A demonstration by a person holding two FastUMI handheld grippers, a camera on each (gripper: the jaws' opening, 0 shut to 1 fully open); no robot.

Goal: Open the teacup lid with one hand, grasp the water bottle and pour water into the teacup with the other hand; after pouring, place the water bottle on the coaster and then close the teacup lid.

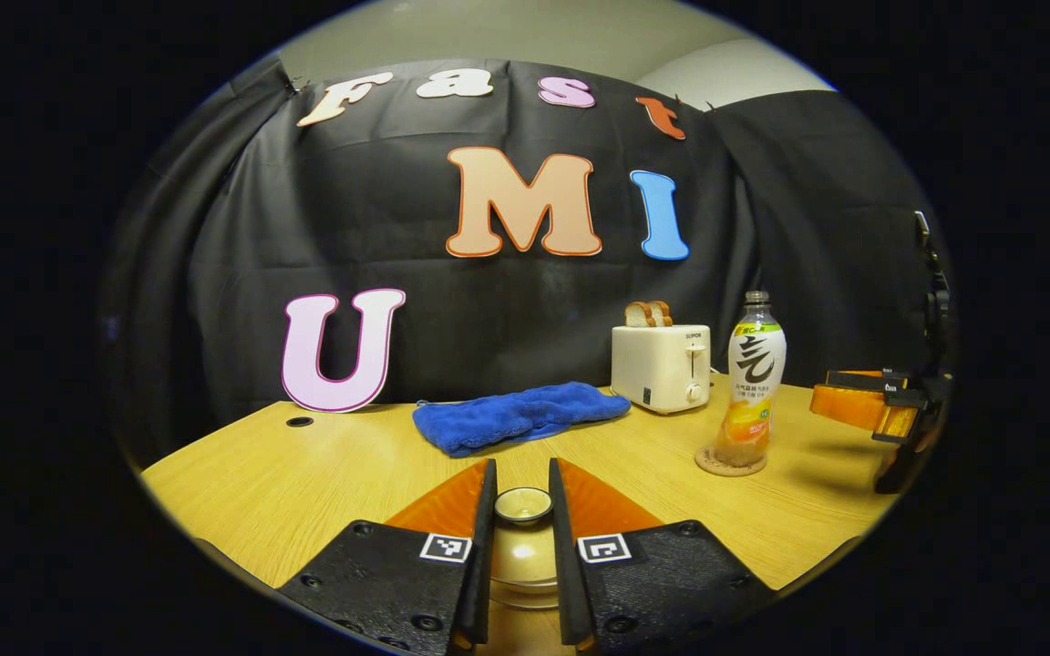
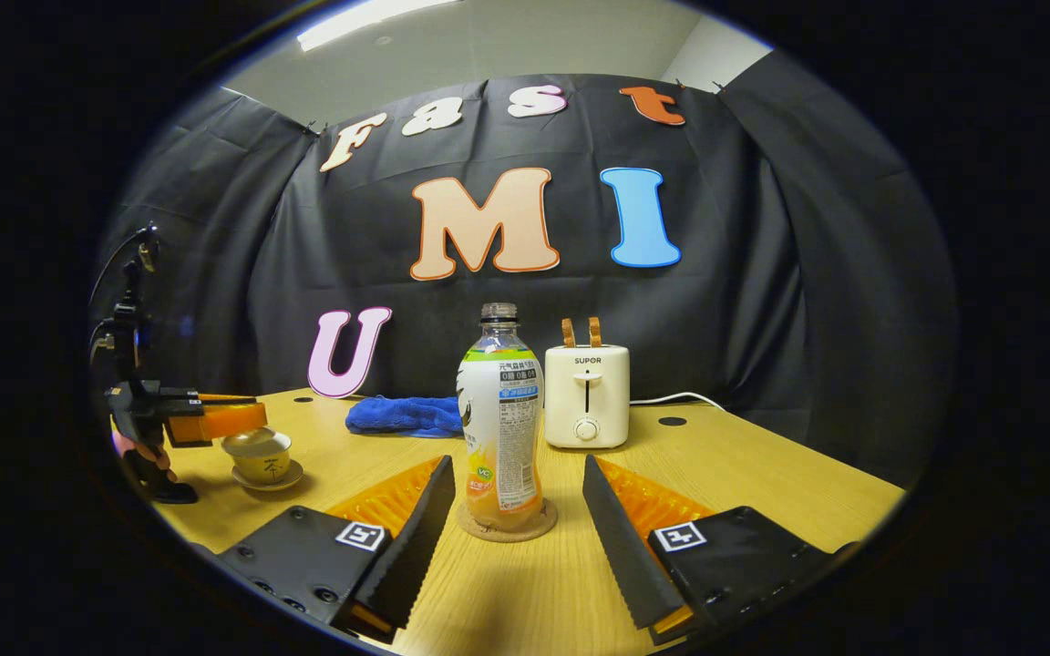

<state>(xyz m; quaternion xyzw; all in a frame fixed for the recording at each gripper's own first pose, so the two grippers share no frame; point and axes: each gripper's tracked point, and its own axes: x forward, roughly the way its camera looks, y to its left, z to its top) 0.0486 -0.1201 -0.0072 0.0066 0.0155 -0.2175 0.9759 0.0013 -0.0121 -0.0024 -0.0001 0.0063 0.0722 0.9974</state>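
Observation:
The teacup (image 1: 523,563) stands on the wooden table (image 1: 324,483) directly under my left gripper (image 1: 521,466), which is shut on the knob of the teacup lid (image 1: 523,506); the lid still rests on the cup. In the right gripper view the same cup (image 2: 261,458) sits on a saucer at the far left, with the left gripper (image 2: 224,421) over it. The water bottle (image 2: 500,419) stands upright on a round coaster (image 2: 507,527), in the gap of my open right gripper (image 2: 518,460) and untouched by its fingers. The left gripper view has the bottle (image 1: 751,392) at the right, the right gripper (image 1: 867,407) beyond it.
A white toaster (image 1: 662,366) holding bread slices stands at the back, with its cable (image 2: 680,398) trailing right. A blue cloth (image 1: 520,415) lies crumpled left of it. The black booth wall closes off the rear of the table. Round holes (image 2: 671,421) pierce the tabletop.

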